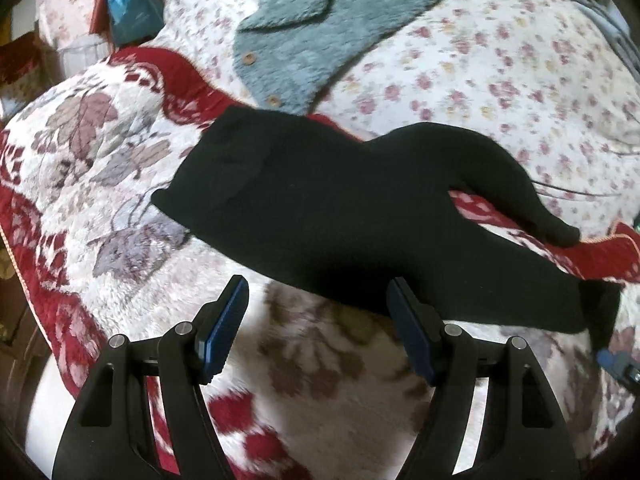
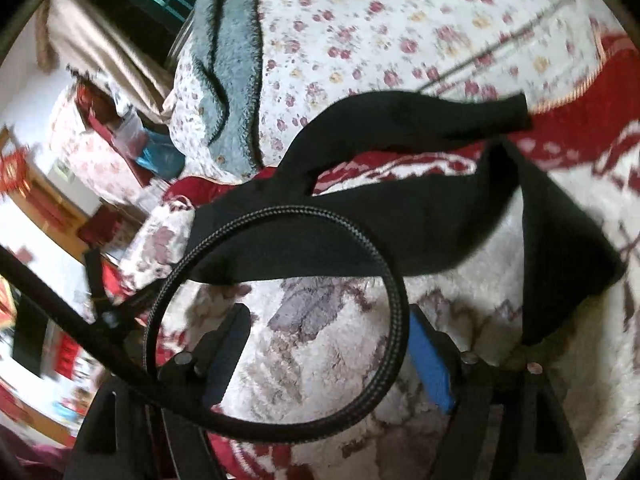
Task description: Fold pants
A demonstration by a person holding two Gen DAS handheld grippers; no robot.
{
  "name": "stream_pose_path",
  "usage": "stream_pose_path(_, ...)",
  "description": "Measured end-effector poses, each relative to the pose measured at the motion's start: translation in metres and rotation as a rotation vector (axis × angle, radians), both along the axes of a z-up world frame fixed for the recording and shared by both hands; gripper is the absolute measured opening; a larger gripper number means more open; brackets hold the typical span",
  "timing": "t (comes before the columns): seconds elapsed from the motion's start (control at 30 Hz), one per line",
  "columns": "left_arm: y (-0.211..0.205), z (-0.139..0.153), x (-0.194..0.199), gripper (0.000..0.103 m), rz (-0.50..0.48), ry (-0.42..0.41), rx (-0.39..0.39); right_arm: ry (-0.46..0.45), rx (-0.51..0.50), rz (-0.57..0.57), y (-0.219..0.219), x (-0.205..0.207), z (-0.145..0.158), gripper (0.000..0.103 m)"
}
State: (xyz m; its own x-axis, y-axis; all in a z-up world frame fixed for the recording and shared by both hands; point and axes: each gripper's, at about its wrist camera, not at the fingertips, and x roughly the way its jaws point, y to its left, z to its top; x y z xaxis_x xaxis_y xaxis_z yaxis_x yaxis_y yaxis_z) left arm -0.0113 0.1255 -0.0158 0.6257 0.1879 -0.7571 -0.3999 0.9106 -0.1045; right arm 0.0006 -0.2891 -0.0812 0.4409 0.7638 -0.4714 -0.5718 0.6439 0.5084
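Left wrist view: black pants are spread flat on the blanket, ready for folding. Both grippers' jaws are held wide apart, nothing gripped yet.

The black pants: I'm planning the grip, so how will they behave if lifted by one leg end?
The black pants will probably hang limp: one leg already curves and its end is flipped over. The thin knit looks light, so pinching one end should lift it. On the fuzzy blanket they may cling and bunch rather than slide.

Black pants ahead of tongs; red/white floral blanket under; teal fleece w/ brown buttons beyond.
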Motion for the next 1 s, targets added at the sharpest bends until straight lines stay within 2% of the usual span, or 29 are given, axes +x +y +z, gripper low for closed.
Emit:
stream_pose_path(0.17, -0.028, 0.013, -0.006, 0.072, -0.061, -0.035, 0.025, -0.139, -0.108, -0.06, 0.016, -0.021, 0.013, 0.08)
stream_pose_path(0.27, -0.041, 0.018, -0.009, 0.072, -0.088, -0.05, 0.032, -0.178, -0.136, -0.064, 0.023, -0.029, 0.017, 0.08)
stream_pose_path(0.53, -0.067, 0.016, -0.013, 0.072, -0.142, -0.042, 0.044, -0.218, -0.182, -0.087, 0.025, -0.043, 0.019, 0.08)
stream_pose_path(0.83, -0.087, 0.005, -0.01, 0.072, -0.187, -0.012, 0.049, -0.216, -0.213, -0.108, 0.024, -0.045, 0.012, 0.08)
stream_pose_path(1.0, -0.093, 0.005, -0.012, 0.072, -0.202, -0.032, 0.061, -0.204, -0.212, -0.096, 0.026, -0.045, 0.008, 0.08)
